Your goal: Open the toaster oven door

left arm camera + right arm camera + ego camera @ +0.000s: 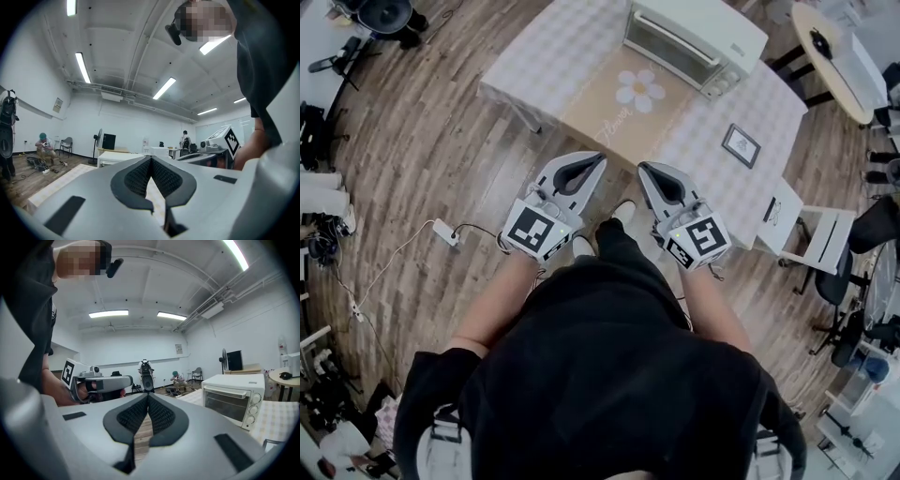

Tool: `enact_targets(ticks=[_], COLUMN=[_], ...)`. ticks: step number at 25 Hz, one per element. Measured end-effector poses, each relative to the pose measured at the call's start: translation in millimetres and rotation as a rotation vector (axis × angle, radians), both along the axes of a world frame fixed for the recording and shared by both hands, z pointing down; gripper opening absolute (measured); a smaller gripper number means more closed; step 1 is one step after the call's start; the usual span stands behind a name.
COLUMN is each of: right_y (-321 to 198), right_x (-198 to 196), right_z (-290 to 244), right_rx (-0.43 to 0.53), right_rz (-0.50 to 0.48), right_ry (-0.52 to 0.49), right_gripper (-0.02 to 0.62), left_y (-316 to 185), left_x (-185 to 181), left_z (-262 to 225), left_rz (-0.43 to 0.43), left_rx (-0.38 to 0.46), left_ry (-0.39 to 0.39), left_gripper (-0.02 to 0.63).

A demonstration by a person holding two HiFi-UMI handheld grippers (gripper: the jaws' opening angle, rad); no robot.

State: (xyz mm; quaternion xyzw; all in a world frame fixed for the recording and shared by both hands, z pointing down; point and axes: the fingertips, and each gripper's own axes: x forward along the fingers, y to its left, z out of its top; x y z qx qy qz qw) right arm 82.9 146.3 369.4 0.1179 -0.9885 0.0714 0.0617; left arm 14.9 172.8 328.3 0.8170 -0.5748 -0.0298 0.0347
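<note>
Head view: just approaching. left gripper and right gripper fingers together, empty. toaster oven door looks shut, so reach it next.

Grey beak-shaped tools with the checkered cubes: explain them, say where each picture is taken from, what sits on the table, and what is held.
They are two hand-held grippers, each a pair of jaws carried by a person; there is no robot arm. The head view looks down from a camera on the person's head and shows the left gripper and the right gripper in front of the body. The other two pictures come from a camera riding on each gripper, looking along its jaws. On the table are a white toaster oven with its door closed, a flower-printed runner and a small framed card. Both pairs of jaws are shut with nothing between them, and neither touches the oven.
</note>
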Motion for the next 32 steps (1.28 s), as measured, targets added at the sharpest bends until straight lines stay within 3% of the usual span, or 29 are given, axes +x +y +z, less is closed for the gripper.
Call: enact_targets(ticks=[14, 24, 27, 32], right_y=[-164.8, -208.0, -220.0, -237.1], right_x=[-5.3, -34.7, -45.2, -67.5], right_z=[6.0, 14.5, 17.5, 25.1], right_rx=[-0.017, -0.027, -0.025, -0.019], right_rz=[0.053, 0.149, 0.199, 0.336], right_ry=[-0.034, -0.008, 0.012, 0.036], right_gripper=[0.018, 0.018, 0.018, 0.018], left_y=[-165.6, -215.9, -232.4, -252.5], left_x=[2.9, -30.6, -42.6, -56.0], left_z=[-0.9, 0.6, 0.5, 14.3], left_rz=[0.071, 0.156, 0.215, 0.383], left_rx=[-0.023, -0.029, -0.021, -0.025], left_ry=[-0.028, -0.06, -0.049, -0.034], left_gripper=[0.012, 0.012, 0.012, 0.012])
